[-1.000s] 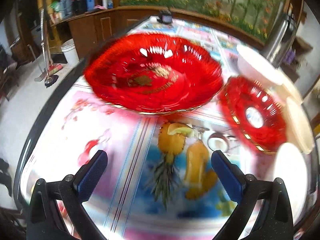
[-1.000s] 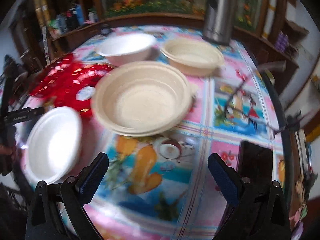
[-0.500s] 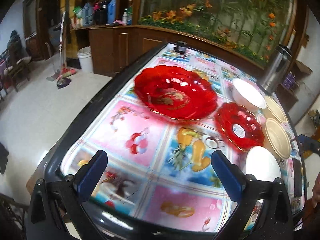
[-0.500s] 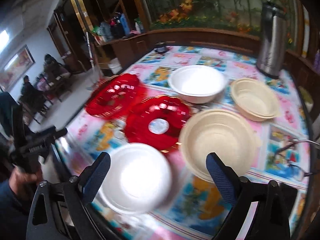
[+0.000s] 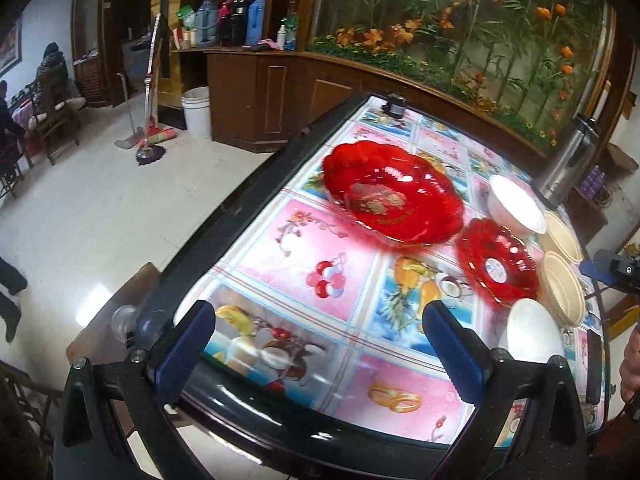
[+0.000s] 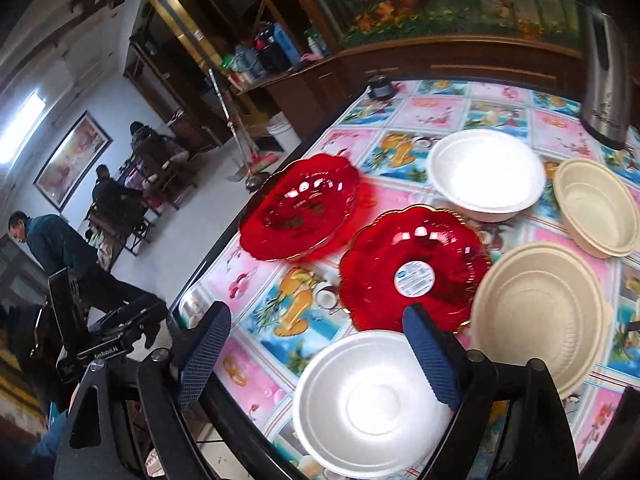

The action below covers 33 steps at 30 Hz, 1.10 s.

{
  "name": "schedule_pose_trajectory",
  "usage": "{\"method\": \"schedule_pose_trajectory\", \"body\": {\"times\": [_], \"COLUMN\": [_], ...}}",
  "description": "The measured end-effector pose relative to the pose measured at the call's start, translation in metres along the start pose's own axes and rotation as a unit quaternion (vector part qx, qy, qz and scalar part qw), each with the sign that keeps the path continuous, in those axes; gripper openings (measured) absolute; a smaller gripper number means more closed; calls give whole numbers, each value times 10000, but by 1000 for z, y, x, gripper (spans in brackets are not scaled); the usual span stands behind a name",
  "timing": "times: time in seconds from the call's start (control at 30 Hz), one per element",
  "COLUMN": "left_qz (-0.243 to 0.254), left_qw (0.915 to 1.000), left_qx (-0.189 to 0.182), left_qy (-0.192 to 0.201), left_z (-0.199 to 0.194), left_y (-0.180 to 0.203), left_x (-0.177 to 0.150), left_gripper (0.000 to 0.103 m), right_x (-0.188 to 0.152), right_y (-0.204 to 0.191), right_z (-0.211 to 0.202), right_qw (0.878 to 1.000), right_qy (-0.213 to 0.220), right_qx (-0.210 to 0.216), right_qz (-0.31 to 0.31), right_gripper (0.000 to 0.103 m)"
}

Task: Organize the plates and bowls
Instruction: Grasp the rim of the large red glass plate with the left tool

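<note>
You are holding both hand-held grippers tilted down over the surface (image 5: 280,264), empty. The left hand-held gripper (image 5: 320,344) is gaping; the right hand-held gripper (image 6: 316,356), just narrowing, is hanging apart above the near white bowl (image 6: 360,400), beside the small red plate (image 6: 412,264).

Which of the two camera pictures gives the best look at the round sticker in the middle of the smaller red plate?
The right wrist view: the round white-and-blue sticker on the small red scalloped plastic plate is large, near and unobstructed there. In the left wrist view the sticker is only a small, distant pale patch.
</note>
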<state>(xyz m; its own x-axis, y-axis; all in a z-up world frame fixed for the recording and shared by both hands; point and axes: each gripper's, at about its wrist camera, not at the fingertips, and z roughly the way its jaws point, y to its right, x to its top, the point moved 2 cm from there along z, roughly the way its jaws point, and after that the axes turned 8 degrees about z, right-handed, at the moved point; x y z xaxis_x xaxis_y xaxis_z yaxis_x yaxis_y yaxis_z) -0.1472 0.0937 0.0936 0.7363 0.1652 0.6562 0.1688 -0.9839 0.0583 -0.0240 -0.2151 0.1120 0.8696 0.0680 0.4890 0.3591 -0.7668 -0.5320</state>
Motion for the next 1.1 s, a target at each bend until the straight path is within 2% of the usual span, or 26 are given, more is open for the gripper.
{"method": "schedule_pose_trajectory", "body": {"times": [0.27, 0.57, 0.8, 1.1], "left_qz": [-55, 36, 106, 85], "left_qw": [10000, 9998, 9987, 9979], "left_qx": [2, -84, -116, -169], "left_qy": [-22, -195, -478, -616], "left_z": [0, 18, 40, 60], "left_y": [-8, 4, 10, 13], "left_x": [8, 26, 45, 64], "left_gripper": [103, 103, 103, 103], "right_x": [16, 32, 50, 69], "right_y": [1, -1, 0, 4], "right_z": [15, 27, 37, 50], "right_qw": [9997, 9986, 9980, 9979], "right_qy": [-225, -431, -521, -536], "right_qx": [-84, -229, -308, -335], "right_qz": [-94, -187, -187, -115], "right_gripper": [84, 72, 60, 60]}}
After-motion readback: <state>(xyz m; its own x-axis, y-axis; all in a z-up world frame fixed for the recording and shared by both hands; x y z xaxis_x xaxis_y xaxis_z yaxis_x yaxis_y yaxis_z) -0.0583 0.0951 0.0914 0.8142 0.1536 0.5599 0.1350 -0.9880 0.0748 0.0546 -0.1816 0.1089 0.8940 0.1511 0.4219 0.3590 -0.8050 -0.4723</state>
